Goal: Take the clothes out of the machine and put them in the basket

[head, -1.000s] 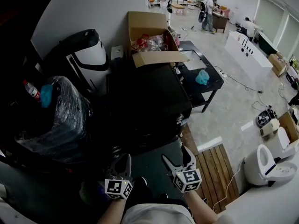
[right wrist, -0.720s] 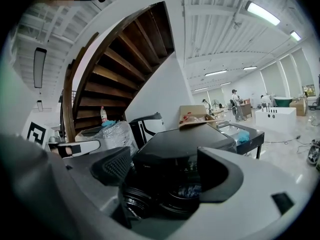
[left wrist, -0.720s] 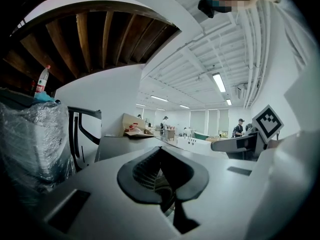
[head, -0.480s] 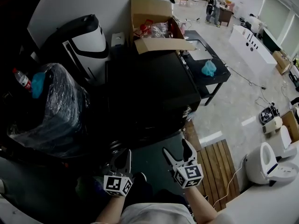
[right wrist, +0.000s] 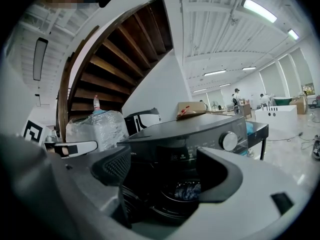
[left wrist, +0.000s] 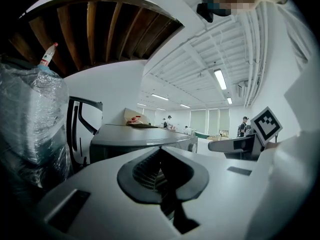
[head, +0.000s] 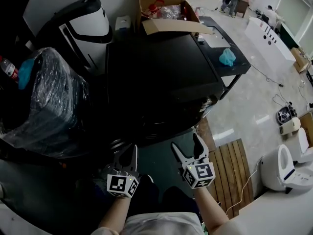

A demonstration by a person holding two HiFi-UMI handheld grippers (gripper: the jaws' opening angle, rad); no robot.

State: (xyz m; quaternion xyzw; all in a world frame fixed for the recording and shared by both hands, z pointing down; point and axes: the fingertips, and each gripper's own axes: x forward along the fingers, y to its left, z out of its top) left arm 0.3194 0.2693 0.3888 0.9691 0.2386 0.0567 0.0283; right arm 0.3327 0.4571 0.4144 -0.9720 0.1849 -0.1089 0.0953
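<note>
Far left, a plastic-wrapped bundle (head: 46, 97) sits beside the dark washing machine (head: 156, 67). The machine's control face, with its round knob (right wrist: 229, 140), points straight at me, and its flat top runs away from me toward an open cardboard box (head: 164, 6).

Low in front of the machine, my left gripper (head: 130, 153) points up at it with its jaws pressed together and nothing between them. Just to its right, my right gripper (head: 187, 148) has its jaws spread wide and empty, aimed at the machine's front and clear of it.

Framed between those open jaws, in the right gripper view, is the round drum mouth low on the machine. The clothes (right wrist: 187, 190) lie inside it as a bluish crumpled heap. It is too dim in there to tell which way the heap lies, or whether I am seeing it through glass.

Right of the machine stands a low black table (head: 237, 68) with a teal item (head: 227, 58) on it. A slatted wooden board (head: 234, 173) lies on the floor just right of my right gripper, with a white appliance (head: 283, 168) beyond it.
</note>
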